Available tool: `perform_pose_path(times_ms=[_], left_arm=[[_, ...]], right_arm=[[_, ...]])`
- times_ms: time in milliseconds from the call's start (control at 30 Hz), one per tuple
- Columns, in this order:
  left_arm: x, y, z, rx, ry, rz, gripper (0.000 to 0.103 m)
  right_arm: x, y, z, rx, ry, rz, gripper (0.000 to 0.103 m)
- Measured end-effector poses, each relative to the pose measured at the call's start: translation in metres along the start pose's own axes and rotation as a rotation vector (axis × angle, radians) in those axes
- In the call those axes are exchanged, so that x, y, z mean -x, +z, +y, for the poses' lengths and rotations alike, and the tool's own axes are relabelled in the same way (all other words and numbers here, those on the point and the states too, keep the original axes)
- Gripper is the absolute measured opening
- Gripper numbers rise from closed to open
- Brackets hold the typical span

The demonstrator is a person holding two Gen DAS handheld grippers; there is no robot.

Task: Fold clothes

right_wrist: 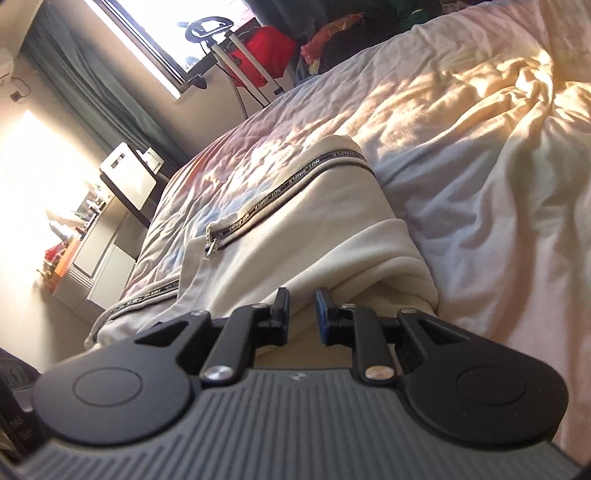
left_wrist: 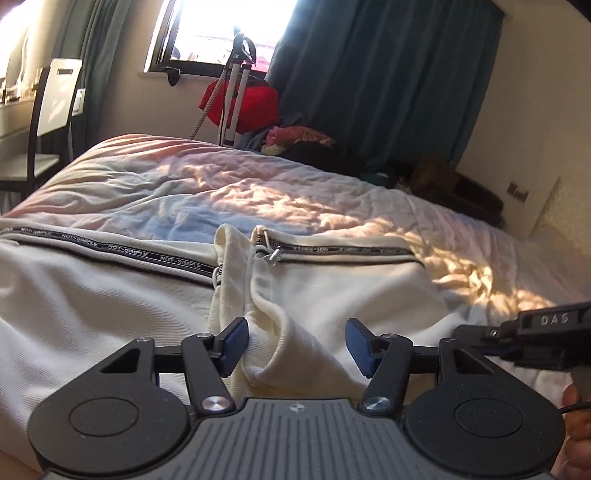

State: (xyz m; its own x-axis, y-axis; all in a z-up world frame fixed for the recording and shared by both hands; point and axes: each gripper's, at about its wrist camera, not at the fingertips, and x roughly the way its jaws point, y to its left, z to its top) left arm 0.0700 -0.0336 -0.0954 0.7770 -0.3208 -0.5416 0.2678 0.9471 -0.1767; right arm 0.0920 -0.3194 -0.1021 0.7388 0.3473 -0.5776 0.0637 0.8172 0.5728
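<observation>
Cream garment: spread across the lower frame on the bed, flat for folding.
Left tool: half open, straddling a bunched cream fold at lower centre, pads not yet pressing.
Right tool: lower centre, narrow gap; hold on the hem unclear.

bed: rumpled pale cover, sun patches
far edge: red bag, clothes pile
your left: white chair
window: teal curtains
</observation>
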Motion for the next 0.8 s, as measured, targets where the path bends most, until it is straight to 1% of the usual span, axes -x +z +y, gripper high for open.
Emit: perform_pose_path(times_ms=[33, 67, 100, 133, 167, 200, 267, 333, 433, 500, 567, 633, 733, 800], left_arm=[[-0.002, -0.001, -0.001, -0.014, 0.016, 0.002, 0.046], [-0.002, -0.001, -0.001, -0.016, 0.014, 0.000, 0.037], [-0.001, 0.000, 0.000, -0.014, 0.015, -0.003, 0.024], [0.001, 0.001, 0.000, -0.012, 0.019, -0.005, 0.024], [0.002, 0.002, 0.001, -0.009, 0.023, -0.007, 0.019], [0.005, 0.003, 0.002, 0.004, 0.029, 0.005, 0.013], [0.011, 0.005, 0.003, 0.033, 0.032, 0.038, 0.008], [0.020, 0.004, 0.001, 0.043, 0.014, 0.063, 0.008], [0.034, 0.002, -0.003, 0.057, -0.013, 0.100, 0.008], [0.034, -0.005, -0.005, 0.049, -0.006, 0.125, 0.008], [0.029, -0.009, -0.005, 0.041, 0.000, 0.133, 0.009], [0.026, -0.011, -0.002, 0.043, -0.013, 0.125, 0.010], [0.027, -0.008, 0.002, 0.052, -0.038, 0.108, 0.022], [0.028, -0.006, 0.005, 0.058, -0.055, 0.097, 0.037]], right_arm=[[-0.003, 0.001, 0.002, 0.015, -0.002, 0.006, 0.019], [-0.007, 0.001, 0.005, 0.033, 0.005, 0.018, 0.019], [-0.010, 0.002, 0.007, 0.049, 0.013, 0.026, 0.019], [-0.013, 0.002, 0.010, 0.065, 0.020, 0.033, 0.020], [-0.015, 0.002, 0.011, 0.074, 0.021, 0.036, 0.020], [-0.018, 0.002, 0.013, 0.084, 0.021, 0.038, 0.019], [-0.020, 0.002, 0.017, 0.115, 0.012, 0.033, 0.019], [-0.019, 0.001, 0.023, 0.158, -0.007, 0.018, 0.019], [-0.009, 0.000, 0.032, 0.217, -0.009, -0.019, 0.019], [-0.001, 0.000, 0.038, 0.263, -0.031, -0.047, 0.019], [0.006, -0.001, 0.044, 0.311, -0.057, -0.083, 0.019], [0.003, -0.001, 0.044, 0.325, -0.068, -0.077, 0.019], [-0.004, -0.001, 0.045, 0.344, -0.086, -0.068, 0.019], [-0.018, -0.002, 0.039, 0.329, -0.121, -0.015, 0.019]])
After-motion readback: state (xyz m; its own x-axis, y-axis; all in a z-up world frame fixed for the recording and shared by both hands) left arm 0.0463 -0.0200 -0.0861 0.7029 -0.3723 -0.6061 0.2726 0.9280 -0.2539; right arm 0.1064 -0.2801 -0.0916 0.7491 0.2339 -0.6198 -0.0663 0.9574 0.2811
